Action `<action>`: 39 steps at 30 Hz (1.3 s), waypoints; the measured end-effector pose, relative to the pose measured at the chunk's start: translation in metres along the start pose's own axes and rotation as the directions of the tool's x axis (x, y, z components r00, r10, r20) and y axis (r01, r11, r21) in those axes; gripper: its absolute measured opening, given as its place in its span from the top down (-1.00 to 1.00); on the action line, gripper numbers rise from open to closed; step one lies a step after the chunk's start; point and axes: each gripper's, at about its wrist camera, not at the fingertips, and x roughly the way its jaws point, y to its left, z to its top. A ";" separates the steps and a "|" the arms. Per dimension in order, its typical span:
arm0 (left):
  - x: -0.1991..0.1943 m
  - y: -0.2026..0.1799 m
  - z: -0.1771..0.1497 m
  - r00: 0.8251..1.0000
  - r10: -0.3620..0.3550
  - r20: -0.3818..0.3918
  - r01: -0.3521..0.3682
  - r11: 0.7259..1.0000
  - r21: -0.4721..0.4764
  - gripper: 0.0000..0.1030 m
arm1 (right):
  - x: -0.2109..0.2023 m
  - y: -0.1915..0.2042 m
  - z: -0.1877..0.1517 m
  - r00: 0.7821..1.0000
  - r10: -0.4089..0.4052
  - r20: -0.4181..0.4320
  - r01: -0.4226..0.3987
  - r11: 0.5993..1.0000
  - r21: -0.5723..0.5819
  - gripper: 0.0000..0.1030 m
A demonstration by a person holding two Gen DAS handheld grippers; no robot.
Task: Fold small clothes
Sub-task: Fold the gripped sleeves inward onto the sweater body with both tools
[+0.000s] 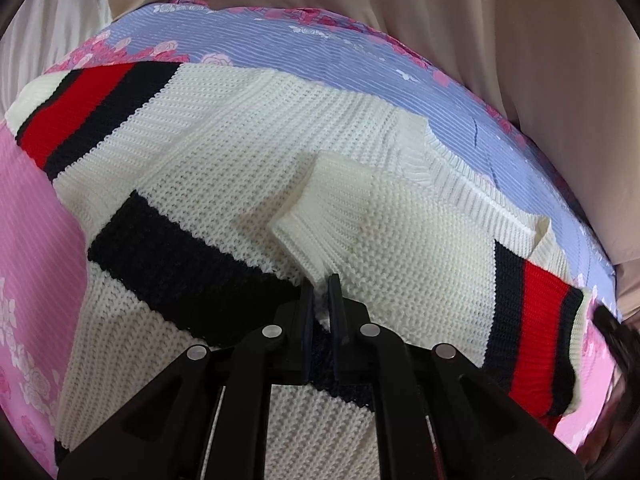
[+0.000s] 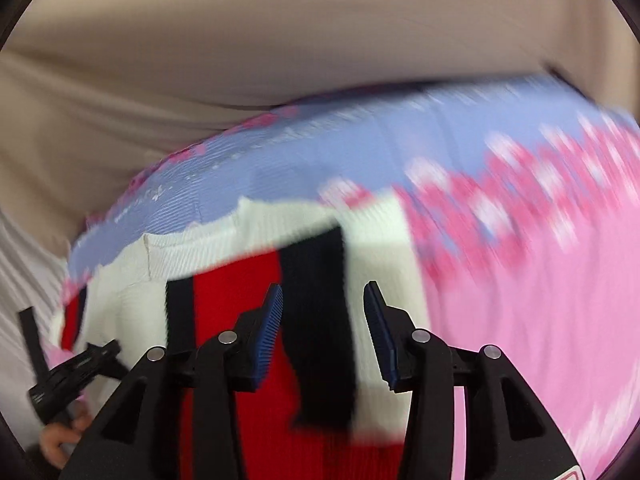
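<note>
Sweater [image 1: 240,152], white knit with red and black stripes, lies spread on a floral sheet [image 1: 36,240].
Left gripper [image 1: 320,292] has its jaws clenched on a fold of the knit at 6 o'clock in its view. Right gripper [image 2: 323,312] hovers with jaws released over a striped sleeve [image 2: 312,320]; that view is blurred. Beige cloth [image 1: 480,20] lies at 12 o'clock.

Soft, even, bright light with faint shadows; the left wrist view is sharp, the right heavily motion-blurred; fisheye bending and dark corners in both.
</note>
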 end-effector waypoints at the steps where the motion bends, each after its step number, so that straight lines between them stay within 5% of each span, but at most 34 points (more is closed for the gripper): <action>1: -0.001 0.000 -0.001 1.000 0.004 0.002 -0.004 1.000 0.006 0.85 | 0.017 0.007 0.010 0.999 0.022 -0.038 -0.024 0.998 -0.049 0.55; 2: -0.001 0.000 -0.002 1.000 0.010 0.004 -0.010 1.000 0.015 0.85 | 0.030 0.010 0.017 0.996 0.050 -0.078 -0.056 0.995 -0.076 0.82; 4: -0.001 -0.001 -0.003 1.000 0.018 0.008 -0.018 1.000 0.023 0.85 | 0.057 0.004 0.026 0.985 0.081 -0.149 -0.095 0.992 -0.088 1.00; 6: -0.001 -0.002 -0.003 1.000 0.024 0.010 -0.024 0.999 0.026 0.85 | 0.073 -0.023 0.035 0.989 -0.026 -0.144 0.019 0.998 -0.053 1.00; 8: -0.001 -0.002 -0.003 1.000 0.026 0.012 -0.026 0.999 0.021 0.84 | 0.071 -0.060 0.042 0.993 0.030 -0.112 -0.017 0.994 0.110 1.00; 10: -0.001 -0.001 -0.003 1.000 0.023 0.013 -0.023 1.000 0.006 0.84 | 0.053 -0.065 0.045 0.996 0.001 -0.087 0.014 0.985 0.172 0.96; 13: -0.001 0.002 -0.002 1.000 0.009 0.011 -0.009 1.000 -0.018 0.84 | 0.013 -0.044 0.028 0.999 -0.019 -0.041 0.023 0.995 0.100 0.58; 16: -0.001 0.005 -0.002 1.000 -0.001 0.006 0.001 0.999 -0.033 0.84 | -0.016 -0.045 -0.015 0.999 -0.036 -0.026 0.039 0.993 0.115 -0.22; 19: -0.001 0.005 -0.002 1.000 0.001 0.009 -0.001 1.000 -0.031 0.84 | -0.022 -0.057 -0.057 0.994 -0.099 -0.045 0.105 0.981 0.161 -0.24; 22: -0.003 0.009 -0.001 1.000 0.002 0.011 -0.002 0.999 -0.038 0.84 | -0.003 -0.074 -0.073 0.992 0.044 -0.121 -0.012 0.966 0.260 0.47; 23: -0.003 0.011 -0.001 1.000 0.003 0.011 -0.002 0.999 -0.038 0.84 | -0.005 -0.075 -0.072 0.993 0.042 -0.112 -0.012 0.967 0.255 0.51; 29: -0.006 0.010 -0.005 1.000 0.017 0.020 -0.017 0.999 -0.028 0.84 | -0.010 -0.114 -0.085 0.996 0.076 -0.038 -0.058 0.937 0.345 0.56; 34: -0.018 0.023 -0.007 0.999 -0.034 0.002 0.034 0.992 -0.122 0.82 | -0.048 -0.074 -0.067 0.996 -0.088 0.020 0.080 0.964 0.252 0.47; 36: -0.018 0.024 -0.008 1.000 -0.029 0.002 0.029 0.991 -0.128 0.82 | -0.058 -0.056 -0.064 0.996 -0.071 0.059 0.056 0.975 0.215 0.46; 39: -0.012 0.026 -0.010 1.000 -0.001 -0.009 0.000 0.993 -0.119 0.85 | -0.037 -0.033 -0.069 0.999 -0.038 -0.018 0.040 0.997 0.069 0.52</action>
